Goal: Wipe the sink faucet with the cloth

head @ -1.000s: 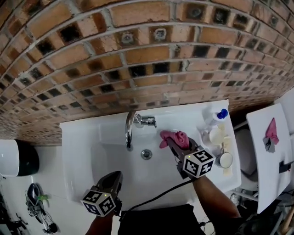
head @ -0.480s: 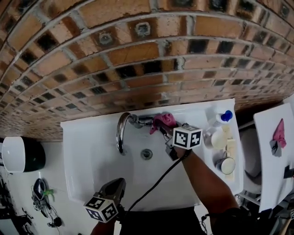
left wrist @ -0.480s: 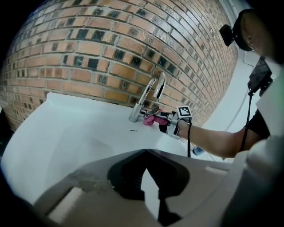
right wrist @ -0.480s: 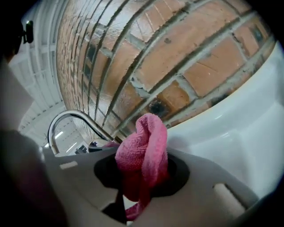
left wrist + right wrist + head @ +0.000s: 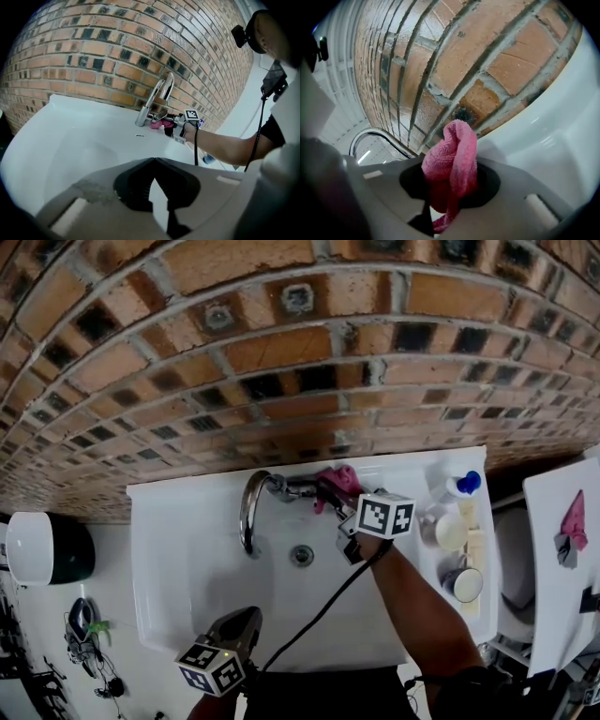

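My right gripper [image 5: 332, 495] has its jaws clamped on a pink cloth [image 5: 452, 159]. The cloth is bunched between them and stands up past the tips. In the head view it sits at the right end of the chrome faucet [image 5: 249, 510], on the short horizontal body beside the spout's base. It looks to be touching the metal, though I can't be sure of the contact.

That spot is tight. The faucet stands on the narrow back ledge of the white sink [image 5: 155, 521], and the brick wall [image 5: 281, 362] rises directly behind the ledge, so there is very little room beyond the cloth. The spout arches forward and to the left over the basin, ending above and left of the drain [image 5: 301, 556].

To the right, the sink's side ledge is crowded. A bottle with a blue cap [image 5: 457, 487] stands near the back corner, and a round white container [image 5: 450, 532] and a small tin [image 5: 464, 584] sit in front of it. My right forearm runs in across the basin just beside them.

The open room is in the basin itself, and on the sink's flat left side.

My left gripper [image 5: 249, 617] hangs over the sink's near rim, well apart from the faucet. Its jaw tips are together with nothing between them.
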The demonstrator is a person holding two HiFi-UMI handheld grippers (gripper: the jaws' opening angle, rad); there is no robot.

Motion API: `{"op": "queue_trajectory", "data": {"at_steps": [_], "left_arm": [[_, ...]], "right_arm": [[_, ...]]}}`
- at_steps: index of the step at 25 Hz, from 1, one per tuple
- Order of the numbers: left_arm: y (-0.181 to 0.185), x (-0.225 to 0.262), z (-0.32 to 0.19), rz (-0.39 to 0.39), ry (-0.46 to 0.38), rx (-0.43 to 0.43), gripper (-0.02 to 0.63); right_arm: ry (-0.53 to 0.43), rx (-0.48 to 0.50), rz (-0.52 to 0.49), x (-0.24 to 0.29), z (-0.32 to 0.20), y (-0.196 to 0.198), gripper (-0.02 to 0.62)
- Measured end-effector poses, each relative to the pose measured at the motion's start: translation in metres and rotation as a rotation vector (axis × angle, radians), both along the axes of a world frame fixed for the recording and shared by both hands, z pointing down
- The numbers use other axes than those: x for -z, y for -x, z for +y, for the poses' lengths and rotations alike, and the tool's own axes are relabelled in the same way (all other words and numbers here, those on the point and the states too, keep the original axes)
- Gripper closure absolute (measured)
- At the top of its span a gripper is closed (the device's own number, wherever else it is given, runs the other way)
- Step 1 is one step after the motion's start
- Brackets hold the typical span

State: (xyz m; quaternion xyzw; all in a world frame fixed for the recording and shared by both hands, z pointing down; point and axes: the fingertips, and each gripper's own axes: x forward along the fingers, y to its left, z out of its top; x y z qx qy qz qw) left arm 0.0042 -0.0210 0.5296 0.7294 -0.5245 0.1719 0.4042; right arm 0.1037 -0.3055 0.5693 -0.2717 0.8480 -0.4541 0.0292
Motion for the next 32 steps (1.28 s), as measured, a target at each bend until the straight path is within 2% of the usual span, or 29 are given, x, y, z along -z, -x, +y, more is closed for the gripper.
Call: {"op": "queue_trajectory", "data": {"at_steps": [7,11,13,18,22,28,32], "left_arm": [[0.0,0.001,0.001,0.015,-0.015,-0.02,0.6],[0.003,0.004,0.002,0.018,-0.03,-0.032,0.6],[0.005,0.005,0.005,0.019,-0.035,-0.037,0.6],[0.009,0.006,0.014,0.022,-0.038,-0.055,0.6],[0.015,0.005,0.017,0.031,-0.054,-0.071,0.6],[0.026,0.004,0.023,0.053,-0.064,-0.107,0.6],[0.034,0.005,0.026,0.065,-0.073,-0.136,0.6]], "right_arm": [[0.025,-0.013,-0.171,0.026,0.009,0.001,0.483],[0.019,-0.028,-0.193,0.036,0.014,-0.002,0.483],[0.041,-0.059,-0.178,0.034,0.017,-0.007,0.483],[0.088,-0.111,-0.213,0.037,0.03,-0.013,0.483],[0.069,-0.089,-0.332,0.057,0.04,-0.006,0.483],[0.018,-0.127,-0.213,0.058,0.05,-0.012,0.483],[-0.064,-0.137,-0.173,0.072,0.059,-0.012,0.483]]}}
